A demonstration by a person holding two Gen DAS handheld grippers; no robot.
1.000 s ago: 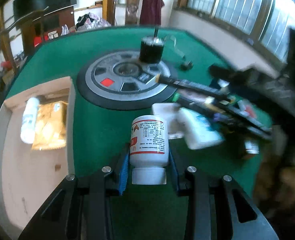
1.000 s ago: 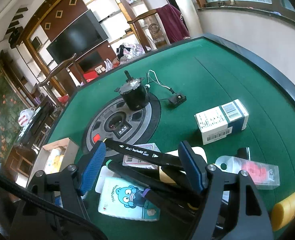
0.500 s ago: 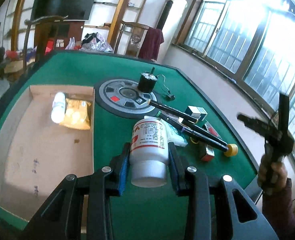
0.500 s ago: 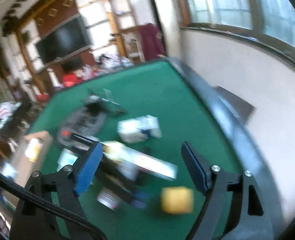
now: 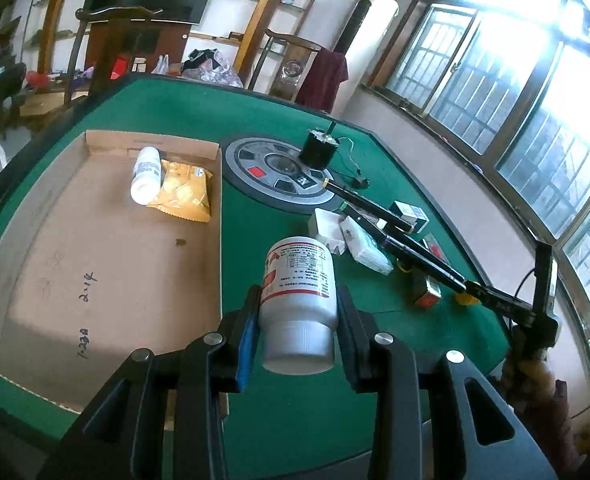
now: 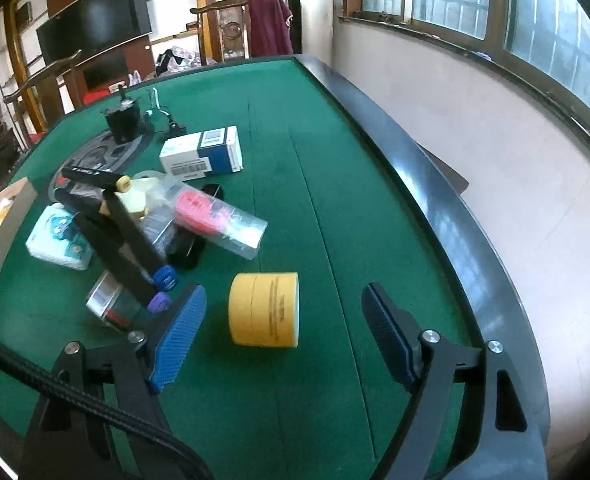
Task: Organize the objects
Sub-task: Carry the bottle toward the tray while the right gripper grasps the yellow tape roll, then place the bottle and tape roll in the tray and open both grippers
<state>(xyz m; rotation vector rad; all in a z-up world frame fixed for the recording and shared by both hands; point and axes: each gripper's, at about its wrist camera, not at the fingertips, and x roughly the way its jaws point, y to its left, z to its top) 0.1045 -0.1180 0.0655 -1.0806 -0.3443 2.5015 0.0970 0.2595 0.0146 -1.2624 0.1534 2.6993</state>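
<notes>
Low in the left view, the left gripper [image 5: 297,332] pinches a white bottle [image 5: 298,300], cap toward the camera, above the green table [image 5: 175,108]; the cardboard tray [image 5: 95,264] lies to its left. In the right view, the right gripper [image 6: 283,340] is spread and closing, with the yellow tape roll [image 6: 264,309] between its pads, untouched; the clutter lies beyond at upper left.

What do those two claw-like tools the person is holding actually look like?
Both are black angular frames with silver bolts and two fingers faced with ribbed blue pads. The left gripper and right gripper match; a braided black cable runs beside the right one. A dark red sleeve shows.
</notes>
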